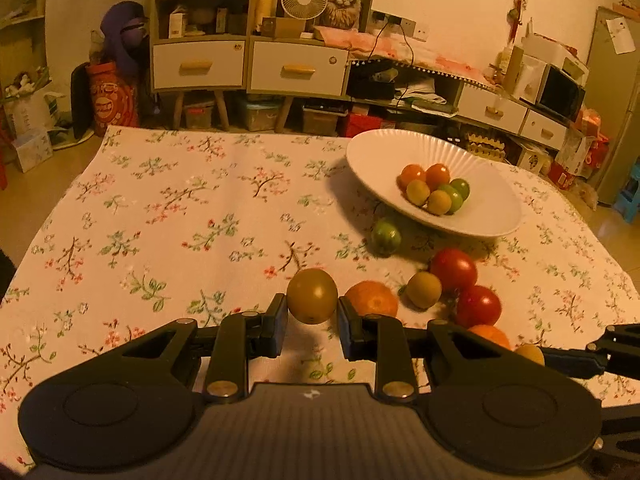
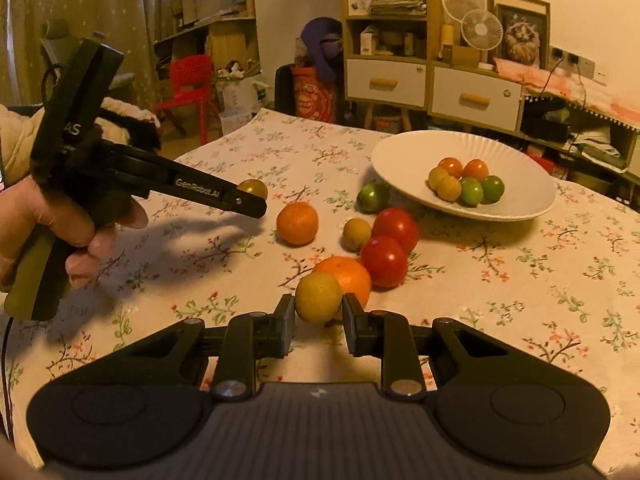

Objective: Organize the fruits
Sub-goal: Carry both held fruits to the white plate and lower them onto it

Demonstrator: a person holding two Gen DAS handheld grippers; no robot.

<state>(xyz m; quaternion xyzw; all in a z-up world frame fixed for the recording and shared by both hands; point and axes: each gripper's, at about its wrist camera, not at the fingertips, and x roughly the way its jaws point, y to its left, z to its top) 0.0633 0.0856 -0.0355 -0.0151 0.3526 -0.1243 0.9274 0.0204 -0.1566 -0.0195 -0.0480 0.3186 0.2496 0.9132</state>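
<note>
My left gripper point(image 1: 312, 312) is shut on an olive-brown round fruit point(image 1: 312, 295) held above the floral tablecloth; it also shows in the right wrist view point(image 2: 253, 188). My right gripper point(image 2: 319, 316) is shut on a yellow round fruit point(image 2: 318, 297). A white plate point(image 1: 492, 216) at the right holds several small orange, yellow and green fruits point(image 1: 434, 189). Loose on the cloth lie a green fruit point(image 1: 385, 236), two red tomatoes point(image 1: 454, 269), two oranges point(image 1: 372, 299) and a small yellow fruit point(image 1: 424, 289).
The table with the floral cloth point(image 1: 160, 208) stands before cabinets with drawers point(image 1: 248, 64). A red chair point(image 2: 188, 84) stands left of the table. My right gripper's tip shows at the left wrist view's right edge point(image 1: 576, 356).
</note>
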